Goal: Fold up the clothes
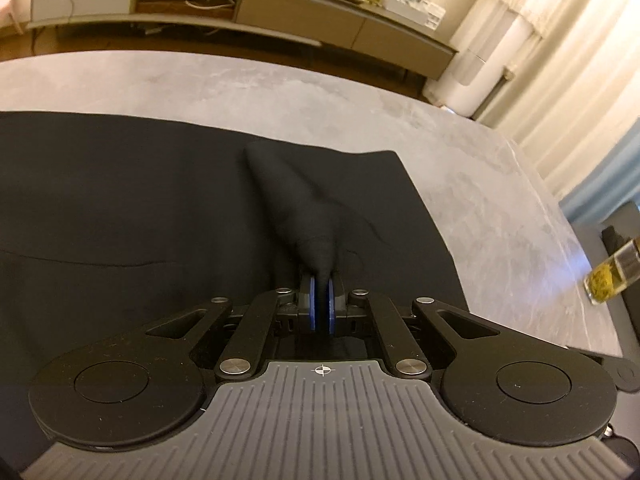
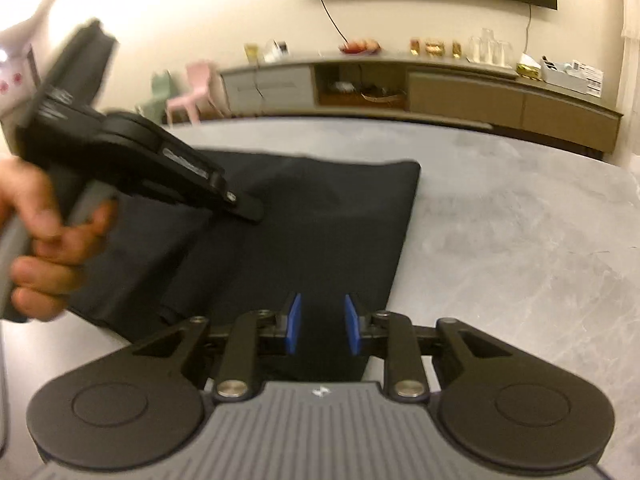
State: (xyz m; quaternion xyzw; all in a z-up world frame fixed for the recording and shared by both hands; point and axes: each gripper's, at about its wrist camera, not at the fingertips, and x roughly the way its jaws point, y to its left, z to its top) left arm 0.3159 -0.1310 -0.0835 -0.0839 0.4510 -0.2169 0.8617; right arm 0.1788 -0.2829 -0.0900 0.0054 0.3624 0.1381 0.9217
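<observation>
A black garment lies spread on a grey table. My left gripper is shut on a pinched ridge of the black fabric, which rises from the cloth up into the blue pads. In the right wrist view the same garment lies ahead, and the left gripper reaches in from the left, held by a hand. My right gripper is open and empty over the garment's near right corner, its blue pads apart.
A long low sideboard with bottles and boxes stands behind the table. A glass jar shows by the table's right edge. Curtains hang at the right. Pink and green small chairs stand at back left.
</observation>
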